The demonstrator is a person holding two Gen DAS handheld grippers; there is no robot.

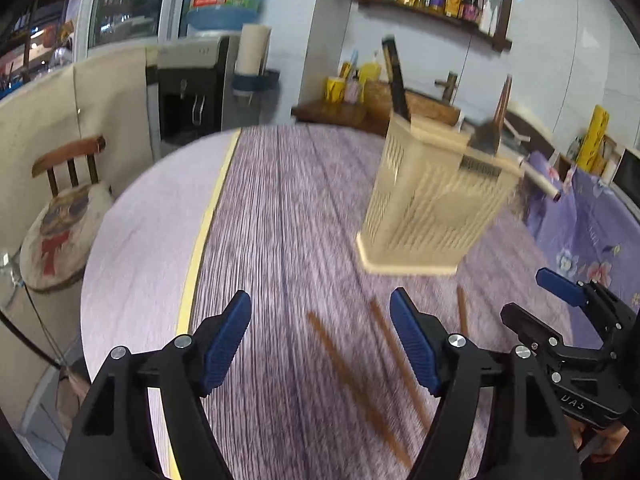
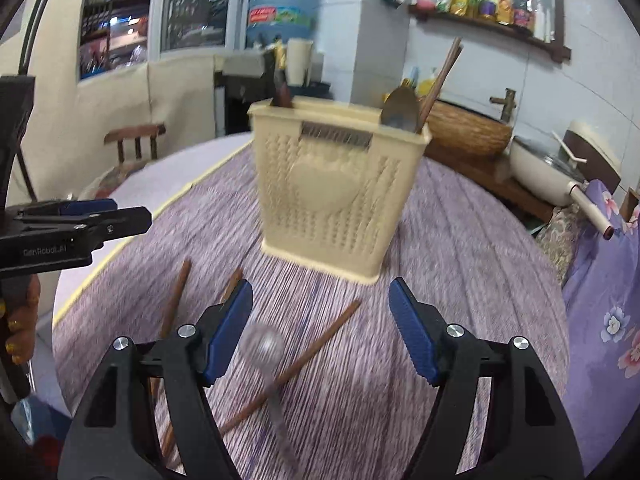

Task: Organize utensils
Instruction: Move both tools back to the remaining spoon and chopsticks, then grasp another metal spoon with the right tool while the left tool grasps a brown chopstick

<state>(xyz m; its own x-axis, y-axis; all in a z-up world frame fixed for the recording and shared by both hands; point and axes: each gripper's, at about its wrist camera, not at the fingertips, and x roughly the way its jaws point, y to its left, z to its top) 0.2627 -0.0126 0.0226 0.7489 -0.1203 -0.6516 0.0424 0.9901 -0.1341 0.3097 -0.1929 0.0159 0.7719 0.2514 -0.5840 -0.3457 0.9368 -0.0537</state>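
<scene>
A cream slotted utensil holder [image 1: 432, 200] [image 2: 336, 184] stands on the round table [image 1: 260, 220]. It holds a metal spoon [image 2: 400, 110], brown chopsticks [image 2: 440, 76] and a dark-handled utensil [image 1: 396, 80]. Loose brown chopsticks [image 1: 352, 380] [image 2: 296, 364] lie on the table in front of it. A metal spoon [image 2: 264, 348] lies across one of them. My left gripper [image 1: 320, 300] [image 2: 132, 210] hangs open over the chopsticks, nothing in it. My right gripper [image 2: 320, 288] [image 1: 528, 296] is open above the loose spoon, pads apart from it.
A wooden chair [image 1: 68, 200] with a cushion stands past the table's left edge. A water dispenser [image 1: 192, 92] is behind it. To the right are a purple flowered cloth [image 2: 608, 280], a white pan [image 2: 548, 176] and a wooden basin [image 2: 468, 132].
</scene>
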